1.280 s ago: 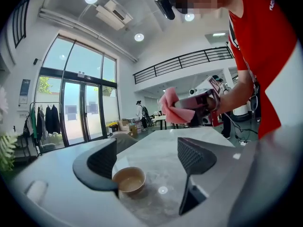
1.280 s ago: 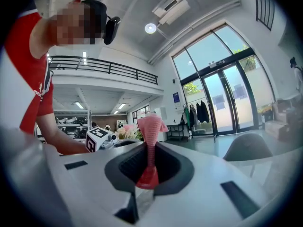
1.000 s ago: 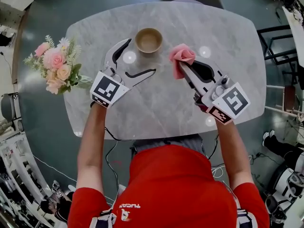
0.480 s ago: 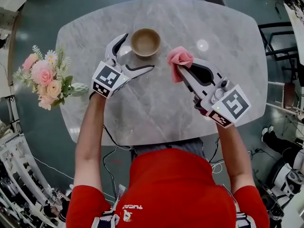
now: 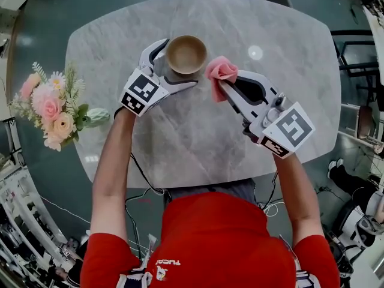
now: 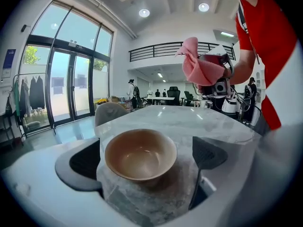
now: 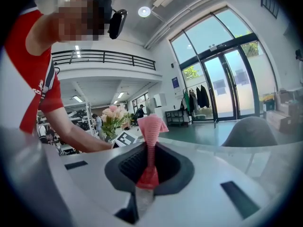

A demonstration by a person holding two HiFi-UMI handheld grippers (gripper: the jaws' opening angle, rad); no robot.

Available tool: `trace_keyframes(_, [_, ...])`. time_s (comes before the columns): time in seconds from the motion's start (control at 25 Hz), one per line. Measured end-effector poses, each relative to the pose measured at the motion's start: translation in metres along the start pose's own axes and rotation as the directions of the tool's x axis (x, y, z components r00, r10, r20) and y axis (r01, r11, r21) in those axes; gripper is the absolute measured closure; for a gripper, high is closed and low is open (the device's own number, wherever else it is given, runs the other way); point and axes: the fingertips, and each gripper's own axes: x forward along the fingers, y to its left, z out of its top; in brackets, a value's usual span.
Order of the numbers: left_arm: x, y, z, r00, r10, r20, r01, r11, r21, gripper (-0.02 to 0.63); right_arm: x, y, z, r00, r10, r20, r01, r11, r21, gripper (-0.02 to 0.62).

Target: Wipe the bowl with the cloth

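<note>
Right hand-held gripper [image 5: 223, 84] is clamped on the pink cloth [image 5: 220, 70], holding it up over the middle of the bench [image 5: 198, 138]. Just beyond, the left hand-held gripper [image 5: 179, 63] has just been opening, and its jaws stand wide on either side of the brown bowl [image 5: 186, 53]. The bowl sits upright toward the far edge, beside the cloth.

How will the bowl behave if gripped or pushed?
The bowl looks rigid and glossy, so a grip may slip on its curved wall. It tapers toward its base, so a high push might tip it. On the smooth marble table it probably skids easily.
</note>
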Motion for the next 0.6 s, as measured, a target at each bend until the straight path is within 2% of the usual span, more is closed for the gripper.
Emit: trace_keyframes(0.6, [0.018,0.008,-0.005,0.997,-0.072,0.006,0.072,0.997,0.017,0.02,0.0,-0.009,-0.019,1.0,-0.01,-0.026,0.011,0.999,0.041,0.574])
